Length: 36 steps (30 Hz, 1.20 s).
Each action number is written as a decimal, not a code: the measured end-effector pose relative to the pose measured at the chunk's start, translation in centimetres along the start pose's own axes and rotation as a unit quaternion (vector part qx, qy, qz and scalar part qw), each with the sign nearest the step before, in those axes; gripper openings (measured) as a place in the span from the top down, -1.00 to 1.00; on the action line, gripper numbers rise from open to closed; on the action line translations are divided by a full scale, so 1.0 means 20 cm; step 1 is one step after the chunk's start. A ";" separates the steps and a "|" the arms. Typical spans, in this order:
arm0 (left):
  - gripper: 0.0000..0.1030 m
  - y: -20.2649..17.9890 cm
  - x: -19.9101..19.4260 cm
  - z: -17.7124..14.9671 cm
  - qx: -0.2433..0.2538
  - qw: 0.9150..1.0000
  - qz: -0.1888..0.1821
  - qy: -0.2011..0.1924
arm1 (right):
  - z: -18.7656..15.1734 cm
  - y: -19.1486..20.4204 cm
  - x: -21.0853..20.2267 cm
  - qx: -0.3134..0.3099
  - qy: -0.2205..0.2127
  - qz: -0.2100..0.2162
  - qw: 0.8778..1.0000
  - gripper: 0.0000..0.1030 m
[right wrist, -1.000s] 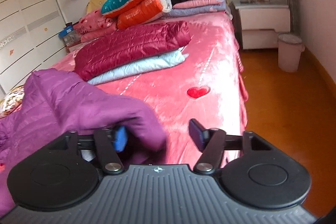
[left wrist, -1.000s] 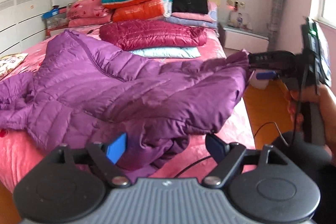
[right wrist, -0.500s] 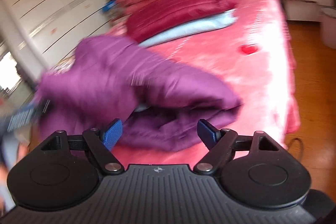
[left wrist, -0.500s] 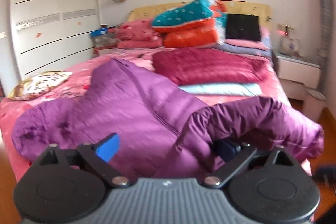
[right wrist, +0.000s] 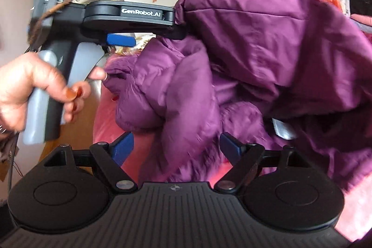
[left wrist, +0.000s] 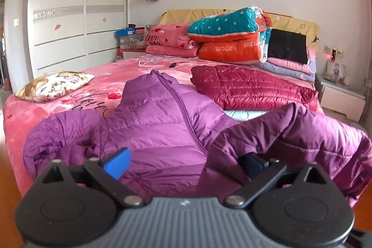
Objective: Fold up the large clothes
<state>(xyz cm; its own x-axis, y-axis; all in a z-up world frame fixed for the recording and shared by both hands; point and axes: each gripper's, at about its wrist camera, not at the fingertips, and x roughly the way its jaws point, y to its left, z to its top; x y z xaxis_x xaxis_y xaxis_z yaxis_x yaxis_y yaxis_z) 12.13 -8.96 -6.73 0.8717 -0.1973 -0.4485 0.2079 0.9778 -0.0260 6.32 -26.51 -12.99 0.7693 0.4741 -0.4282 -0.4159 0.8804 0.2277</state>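
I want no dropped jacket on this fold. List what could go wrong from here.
1. The purple jacket only hangs over one finger of the open left tool, unclamped, so it may slip off if the tool moves.
2. The right tool is open too, with bunched fabric just ahead. Closing now might pinch several layers and spoil the fold.
3. Part of the jacket lies near the edge of the bed and could slide off.

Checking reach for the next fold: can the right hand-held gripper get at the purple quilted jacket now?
Probably yes: the right hand-held gripper is open, with the purple quilted jacket bunched directly ahead, nothing between.
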 end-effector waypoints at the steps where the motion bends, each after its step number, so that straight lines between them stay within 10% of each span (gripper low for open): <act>1: -0.91 0.01 0.00 0.00 -0.002 1.000 -0.003 0.000 | 0.01 0.00 0.04 0.001 -0.001 -0.015 1.000 -0.96; 3: -0.91 0.02 -0.02 -0.01 -0.008 1.000 -0.011 0.001 | 0.03 -0.02 0.11 0.018 -0.002 -0.014 1.000 -0.75; 5: -0.91 0.06 -0.05 -0.01 -0.019 0.999 -0.032 0.007 | 0.04 -0.04 0.17 0.038 0.001 0.000 0.999 -0.06; 16: -0.99 0.21 -0.51 0.00 -0.018 0.998 -0.052 -0.043 | 0.06 0.32 0.16 -0.005 0.040 0.146 0.989 0.61; 24: -0.99 0.34 -0.76 0.00 -0.021 0.997 -0.017 -0.073 | 0.01 0.66 0.22 0.025 0.082 0.275 0.958 0.60; 29: -0.99 0.31 -0.68 -0.07 -0.005 0.999 -0.013 -0.049 | -0.08 0.72 0.33 0.044 0.135 0.283 0.949 0.47; 32: -0.99 0.31 -0.61 -0.12 -0.012 0.999 -0.018 -0.027 | -0.07 0.65 0.30 0.056 0.150 0.275 0.948 -0.25; 36: -0.99 0.31 -0.53 -0.17 -0.016 1.000 -0.024 -0.008 | -0.02 0.62 0.15 0.030 0.139 0.277 0.950 -0.71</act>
<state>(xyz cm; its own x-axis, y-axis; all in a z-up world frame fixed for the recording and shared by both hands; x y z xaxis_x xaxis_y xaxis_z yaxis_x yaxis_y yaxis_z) 2.75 -0.59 -5.20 0.8684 -0.2450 -0.4312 0.2358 0.9689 -0.0756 3.27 -14.28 -11.79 0.2794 0.8533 -0.4403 -0.6850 0.4985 0.5313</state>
